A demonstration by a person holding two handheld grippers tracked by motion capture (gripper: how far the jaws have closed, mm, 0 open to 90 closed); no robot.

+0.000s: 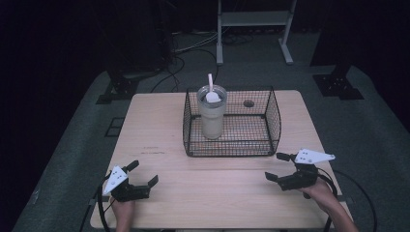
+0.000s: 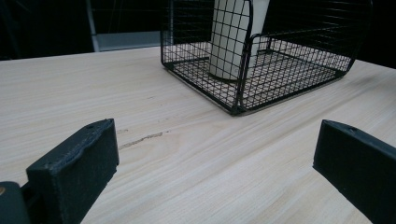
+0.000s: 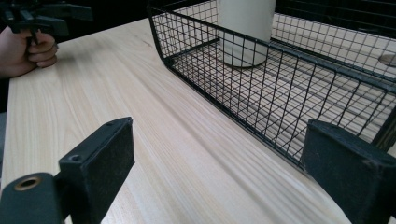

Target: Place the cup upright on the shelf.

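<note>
- Spanning the scene, a wooden table [image 1: 159, 140] carries everything.
- A black wire basket [image 1: 270, 121] stands at the far middle.
- A pale tumbler [image 1: 212, 116] with a straw stands upright in the basket's left part.
- The left gripper [image 1: 144, 174] rests near-left, jaws spread, empty.
- The right gripper [image 1: 276, 167] sits just before the basket, jaws spread, empty.

- Cup [image 2: 233, 37]: top cut off by the upper edge in both gripper views; lower body seen through the mesh of the wire basket [image 2: 299, 70].
- White utensil [image 1: 211, 92] in the cup: lower part hidden inside; type cannot be determined.
- Dark round mark [image 1: 249, 103] on the table [image 1: 159, 125], behind the basket: too small to identify.
</note>
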